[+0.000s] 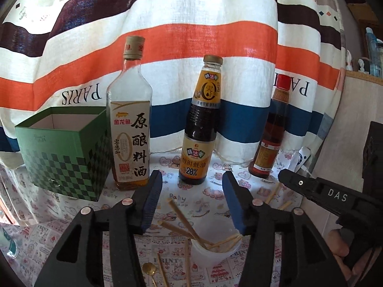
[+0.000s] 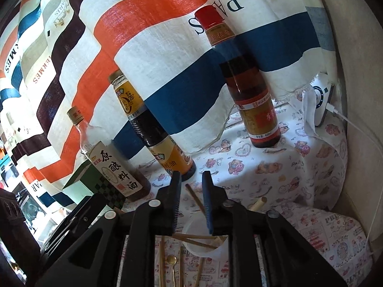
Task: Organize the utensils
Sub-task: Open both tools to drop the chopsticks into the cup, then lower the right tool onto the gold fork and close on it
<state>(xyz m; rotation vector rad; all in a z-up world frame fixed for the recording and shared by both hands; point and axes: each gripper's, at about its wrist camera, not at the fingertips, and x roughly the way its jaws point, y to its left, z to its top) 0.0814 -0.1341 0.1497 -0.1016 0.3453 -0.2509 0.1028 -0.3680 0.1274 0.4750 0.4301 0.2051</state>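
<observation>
Stripes, checks and cartoon print

Orange, blue, brown and white striped curtain (image 1: 191, 35); green-and-black checked cardboard box (image 1: 64, 157); pink cartoon-printed white cloth (image 2: 275, 167); red-capped amber bottle (image 2: 244, 81).

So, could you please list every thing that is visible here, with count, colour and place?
box: one, green checked, open top, far left.
bottles: three, by the curtain; clear one beside the box, dark yellow-labelled one in the middle, red-capped one at right.
cup: one, translucent white, near front, chopsticks inside.
chopsticks: several, pale wood, some in the cup, others loose on the cloth.
spoon: one, gold, front.
curtain: striped, behind.
left gripper: black, open.
right gripper: black, open.
</observation>
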